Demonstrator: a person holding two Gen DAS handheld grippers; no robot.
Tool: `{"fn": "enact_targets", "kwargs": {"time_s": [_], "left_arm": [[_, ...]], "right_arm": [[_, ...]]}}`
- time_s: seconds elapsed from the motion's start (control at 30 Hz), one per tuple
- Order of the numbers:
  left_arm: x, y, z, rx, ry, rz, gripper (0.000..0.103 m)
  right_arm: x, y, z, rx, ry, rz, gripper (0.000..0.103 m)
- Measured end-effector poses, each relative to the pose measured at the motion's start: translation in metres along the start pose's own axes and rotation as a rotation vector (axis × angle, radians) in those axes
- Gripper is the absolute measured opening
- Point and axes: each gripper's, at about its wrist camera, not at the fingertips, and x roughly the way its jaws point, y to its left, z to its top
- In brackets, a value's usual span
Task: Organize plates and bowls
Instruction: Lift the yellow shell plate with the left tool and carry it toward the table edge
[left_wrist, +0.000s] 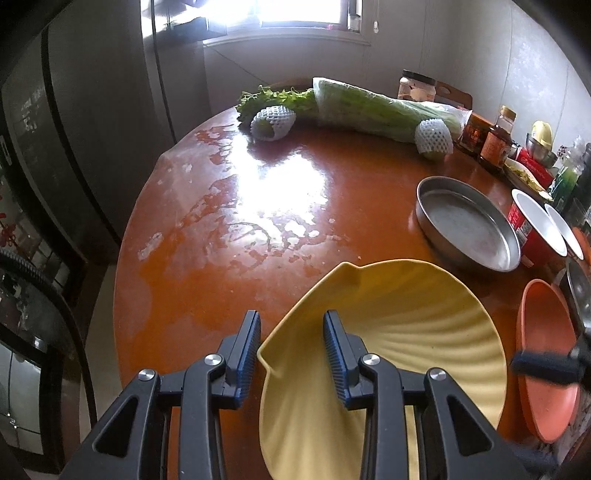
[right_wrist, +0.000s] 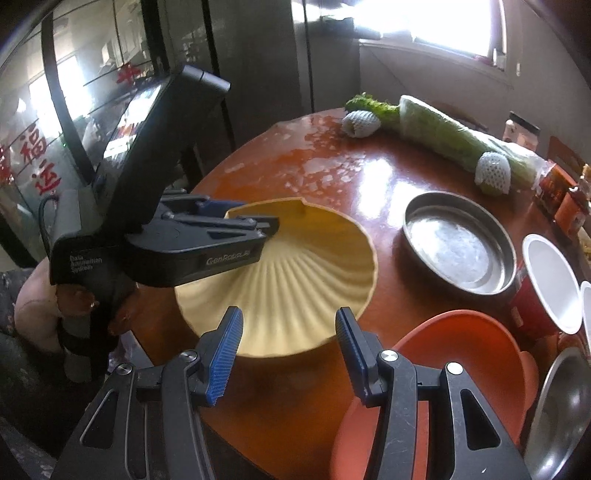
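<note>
Both jaws of the left gripper (left_wrist: 291, 347) sit one on each side of the rim of the yellow shell-shaped ribbed plate (right_wrist: 295, 273), one finger (left_wrist: 341, 354) inside the dish and one outside. They are set narrow, but a gap shows next to the outer finger, so I cannot tell if they are pinching the rim yet. Holding a plate by its edge like this is a good way to lift or slide it, since the flat middle gives nothing to grab. This plate lies on the round brown shiny table (left_wrist: 229, 206), near the edge closest to the person. The right gripper (right_wrist: 290, 354) hangs above the near side of the same plate with its jaws apart and nothing between them. It looks ready to help, maybe with the orange plastic bowl (right_wrist: 461, 354) just beside it. A round silver metal pan (right_wrist: 458, 243) sits farther back, and a red paper cup with a white inside (right_wrist: 550, 284) lies tipped over next to it. A long green cabbage in clear wrap (right_wrist: 443, 133) rests at the far side, out of the way.
</note>
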Motion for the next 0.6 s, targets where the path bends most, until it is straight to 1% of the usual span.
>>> {"fn": "enact_targets", "kwargs": {"time_s": [0.03,0.1,0.13,0.27,0.33,0.4,0.6], "left_arm": [[0.001,0.0,0.001,0.0,0.001,0.001,0.036],[0.001,0.001,0.002,0.001,-0.002,0.002,0.036],[0.002,0.001,0.002,0.002,-0.002,0.001,0.036],[0.003,0.001,0.004,0.001,-0.003,-0.003,0.036],[0.004,0.001,0.005,0.001,-0.002,-0.009,0.036],[0.005,0.001,0.007,0.007,-0.004,-0.01,0.036],[0.007,-0.002,0.01,0.027,-0.02,-0.009,0.036]], "right_arm": [[-0.001,-0.003,0.001,0.011,-0.01,-0.013,0.054],[0.001,-0.012,0.006,0.023,-0.013,-0.085,0.054],[0.003,-0.015,0.008,0.017,-0.009,-0.104,0.054],[0.013,-0.023,0.013,0.027,0.015,-0.069,0.054],[0.017,-0.022,0.014,0.016,0.02,-0.071,0.053],[0.019,-0.019,0.013,0.009,0.024,-0.055,0.049],[0.017,-0.014,0.01,0.011,0.026,-0.042,0.049]]}}
